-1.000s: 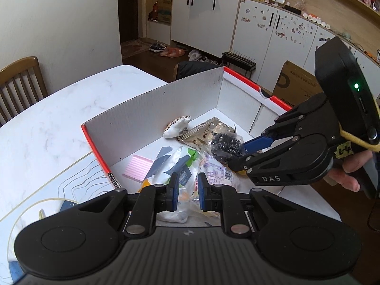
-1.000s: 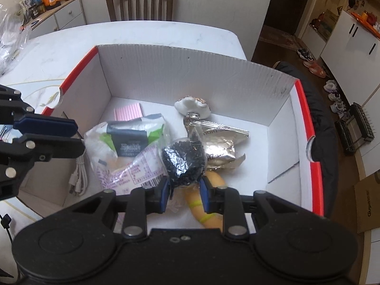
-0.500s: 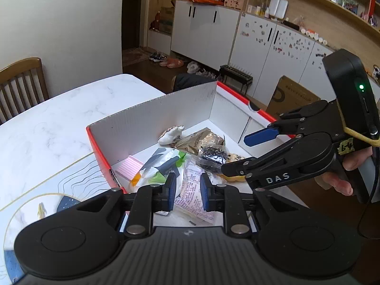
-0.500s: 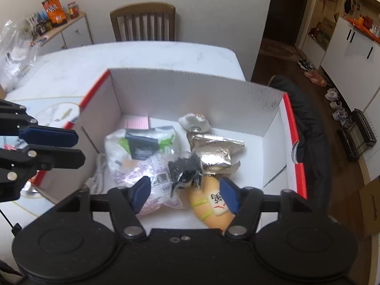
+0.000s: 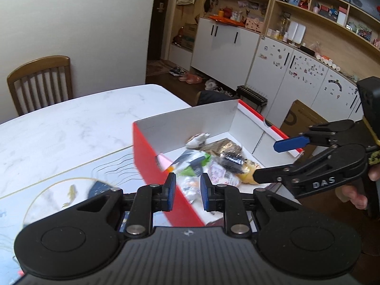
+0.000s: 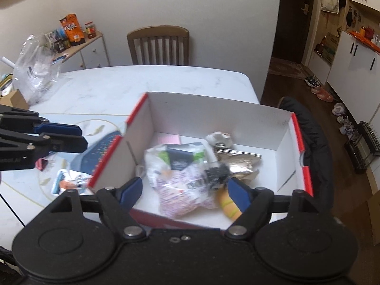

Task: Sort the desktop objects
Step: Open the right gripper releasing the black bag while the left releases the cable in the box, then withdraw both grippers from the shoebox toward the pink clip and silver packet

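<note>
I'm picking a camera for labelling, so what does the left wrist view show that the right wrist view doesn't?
Only the left wrist view shows the right gripper from the side, jaws open, and the sticker-covered cabinets.

Only the right wrist view shows the clear plastic bag, the snack shelf and the red clip on the table.

Both show the red-edged box of packets and the wooden chair.

Chair: we see 1 wooden chair (image 6: 158, 45) with a slatted back, against the wall past the table's far edge.
Side shelf: a low shelf (image 6: 78, 47) left of the chair carries an orange snack bag (image 6: 72, 29) and a small jar (image 6: 90, 28).
Cabinets: we see white cabinets (image 5: 223, 45) along the far wall.
Floor: shoes (image 6: 320, 91) lie near the cabinets; a brown carton (image 5: 300, 120) stands beside them.
</note>
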`<state>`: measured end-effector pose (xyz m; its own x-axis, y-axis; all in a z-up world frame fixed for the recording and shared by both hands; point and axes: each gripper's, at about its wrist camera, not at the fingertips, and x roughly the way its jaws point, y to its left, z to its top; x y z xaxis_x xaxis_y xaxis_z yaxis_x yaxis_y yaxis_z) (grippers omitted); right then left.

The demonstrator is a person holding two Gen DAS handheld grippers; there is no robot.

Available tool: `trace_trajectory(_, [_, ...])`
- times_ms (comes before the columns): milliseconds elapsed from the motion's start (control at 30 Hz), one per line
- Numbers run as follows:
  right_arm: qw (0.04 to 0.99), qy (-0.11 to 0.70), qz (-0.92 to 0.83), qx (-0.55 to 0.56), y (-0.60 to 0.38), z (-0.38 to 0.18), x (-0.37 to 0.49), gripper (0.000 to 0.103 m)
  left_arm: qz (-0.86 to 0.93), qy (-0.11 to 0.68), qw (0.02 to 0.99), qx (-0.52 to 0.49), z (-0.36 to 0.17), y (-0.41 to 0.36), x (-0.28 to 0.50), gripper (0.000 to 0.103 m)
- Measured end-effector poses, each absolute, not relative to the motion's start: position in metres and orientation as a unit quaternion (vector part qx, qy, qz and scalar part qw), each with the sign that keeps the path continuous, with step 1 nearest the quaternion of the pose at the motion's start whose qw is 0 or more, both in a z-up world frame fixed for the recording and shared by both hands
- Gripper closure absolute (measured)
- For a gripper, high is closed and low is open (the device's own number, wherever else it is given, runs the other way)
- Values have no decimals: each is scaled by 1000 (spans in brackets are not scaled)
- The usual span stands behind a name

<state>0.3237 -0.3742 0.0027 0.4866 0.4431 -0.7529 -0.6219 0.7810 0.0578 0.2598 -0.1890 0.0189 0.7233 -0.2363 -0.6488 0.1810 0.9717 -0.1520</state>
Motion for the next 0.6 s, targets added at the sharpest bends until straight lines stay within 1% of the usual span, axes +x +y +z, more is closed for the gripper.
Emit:
trace_trajectory(267, [846, 388, 352, -102, -342, 12, 289, 18, -98, 356, 928, -46, 16, -158, 236, 83])
trace_trajectory(600, [833, 396, 372, -102, -292, 4, 251, 13, -73, 370, 924, -61, 1, -104, 205, 83])
